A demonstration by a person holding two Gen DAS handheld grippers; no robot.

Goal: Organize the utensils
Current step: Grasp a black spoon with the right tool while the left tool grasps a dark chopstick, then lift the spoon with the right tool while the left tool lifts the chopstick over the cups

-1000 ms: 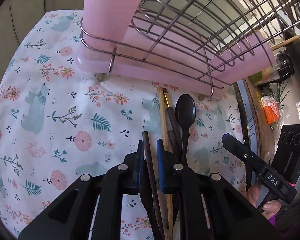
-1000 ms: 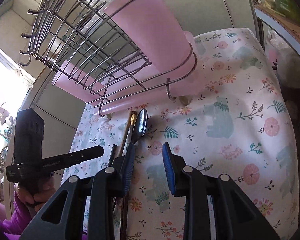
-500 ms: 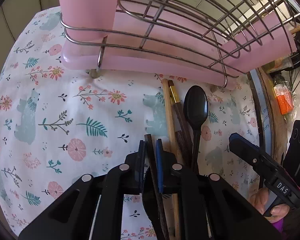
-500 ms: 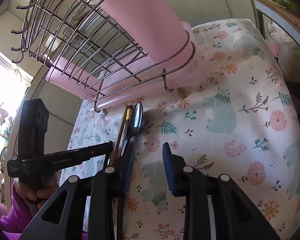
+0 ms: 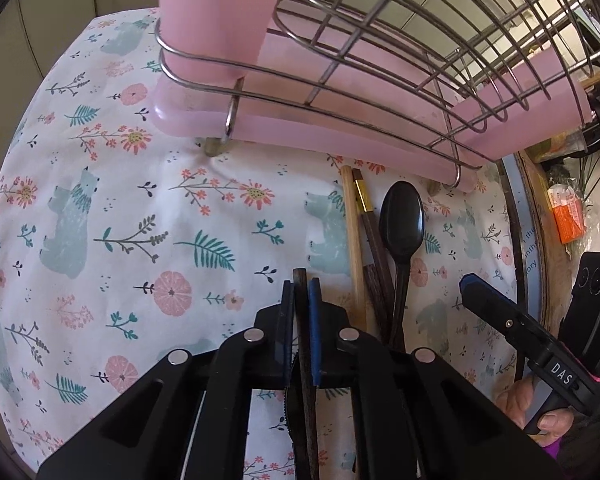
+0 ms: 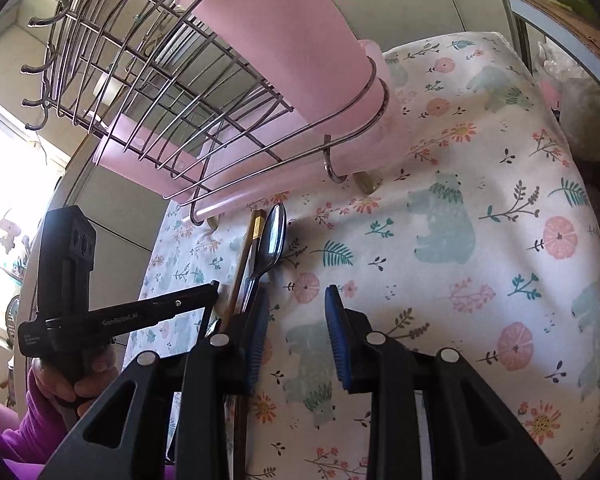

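Observation:
My left gripper (image 5: 301,288) is shut on a dark brown chopstick (image 5: 301,280), whose tip pokes out between the blue pads. On the floral cloth just right of it lie a light wooden chopstick (image 5: 353,240), a dark chopstick with a gold band (image 5: 370,232) and a spoon (image 5: 403,224). The spoon (image 6: 273,240) and chopsticks (image 6: 244,256) also show in the right wrist view. My right gripper (image 6: 296,320) is open and empty above the cloth, right of the utensils. A wire rack (image 5: 400,56) on a pink tray (image 5: 300,132) stands behind them.
The floral tablecloth (image 5: 100,220) covers the table. The rack's metal feet (image 5: 230,120) rest near the utensil tips. The right gripper (image 5: 512,328) shows at the right of the left view, the left gripper (image 6: 140,316) at the left of the right view. Clutter sits past the table's right edge (image 5: 566,220).
My left gripper closed fully on the dark chopstick and moved forward, closer to the rack. The right gripper stayed open and drifted slightly closer to the rack.

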